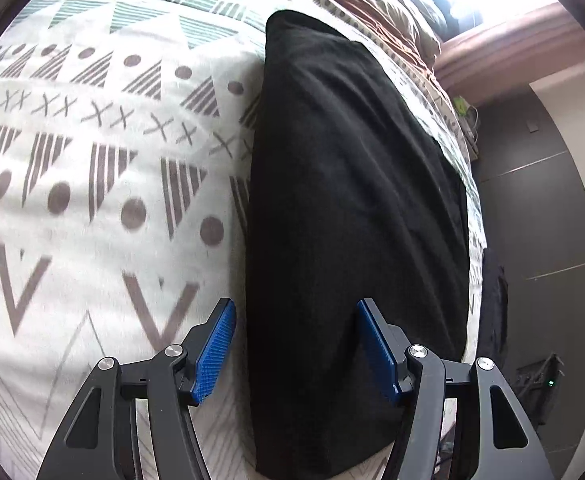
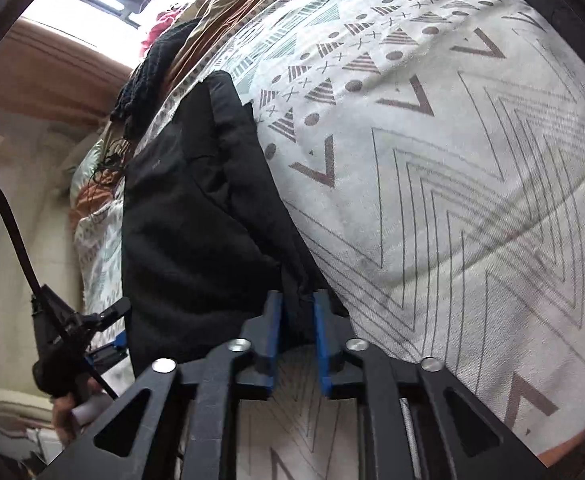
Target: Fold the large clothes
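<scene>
Straight ahead of the left claw [image 1: 296, 344], a black garment [image 1: 352, 208] lies already folded into a long, narrow strip on a bed's patterned blanket [image 1: 92, 184]. Its long axis runs directly away from that claw, toward the far end of the bed. The left claw's blue pads stand apart, straddling the strip's near end without pressing it. The right claw [image 2: 297, 320] sits at the strip's right edge, its pads drawn close with a gathered fold of the black garment [image 2: 196, 216] between them; whether they truly pinch it is hard to tell. Judging by this, the next fold likely carries one end along that long axis.
</scene>
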`<state>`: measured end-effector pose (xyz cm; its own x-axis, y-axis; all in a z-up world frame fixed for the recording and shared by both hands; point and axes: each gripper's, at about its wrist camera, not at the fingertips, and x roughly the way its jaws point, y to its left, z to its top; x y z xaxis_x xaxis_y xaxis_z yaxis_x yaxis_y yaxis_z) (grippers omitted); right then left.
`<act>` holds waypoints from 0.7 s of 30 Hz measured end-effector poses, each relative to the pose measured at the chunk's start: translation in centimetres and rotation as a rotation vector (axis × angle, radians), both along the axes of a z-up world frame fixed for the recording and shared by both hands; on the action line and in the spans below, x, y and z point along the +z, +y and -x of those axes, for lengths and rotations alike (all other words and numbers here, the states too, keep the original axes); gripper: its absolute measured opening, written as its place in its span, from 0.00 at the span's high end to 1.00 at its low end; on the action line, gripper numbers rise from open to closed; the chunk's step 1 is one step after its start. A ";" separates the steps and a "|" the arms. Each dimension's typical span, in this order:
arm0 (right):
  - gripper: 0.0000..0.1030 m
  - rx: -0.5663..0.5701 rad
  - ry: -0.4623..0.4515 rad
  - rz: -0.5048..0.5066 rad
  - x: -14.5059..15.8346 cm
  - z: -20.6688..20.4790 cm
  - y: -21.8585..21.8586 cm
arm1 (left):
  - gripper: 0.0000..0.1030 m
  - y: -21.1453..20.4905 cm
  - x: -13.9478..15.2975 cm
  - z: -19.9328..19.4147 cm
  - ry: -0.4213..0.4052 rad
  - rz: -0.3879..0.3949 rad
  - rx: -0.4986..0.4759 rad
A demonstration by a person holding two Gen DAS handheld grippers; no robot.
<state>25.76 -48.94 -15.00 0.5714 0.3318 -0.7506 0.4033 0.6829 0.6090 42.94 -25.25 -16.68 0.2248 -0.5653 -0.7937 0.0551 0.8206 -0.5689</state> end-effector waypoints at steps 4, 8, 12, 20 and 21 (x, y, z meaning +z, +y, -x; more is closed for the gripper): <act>0.45 0.009 -0.079 0.060 3.0 -1.4 -0.8 | 0.38 -0.3 0.1 -1.8 -0.009 0.005 0.008; 0.45 0.057 -0.128 0.106 5.2 -4.2 -0.9 | 0.38 -0.6 0.1 -3.3 -0.019 0.002 0.010; 0.45 0.123 -0.162 0.142 6.3 -8.7 -0.6 | 0.38 -1.1 0.2 -5.6 -0.031 -0.002 0.016; 0.45 0.239 -0.091 0.085 3.4 -17.5 0.1 | 0.38 -1.4 0.2 -8.5 -0.030 0.000 0.040; 0.45 0.244 -0.078 0.079 3.0 -18.2 0.2 | 0.38 -1.4 0.2 -9.0 -0.031 -0.001 0.045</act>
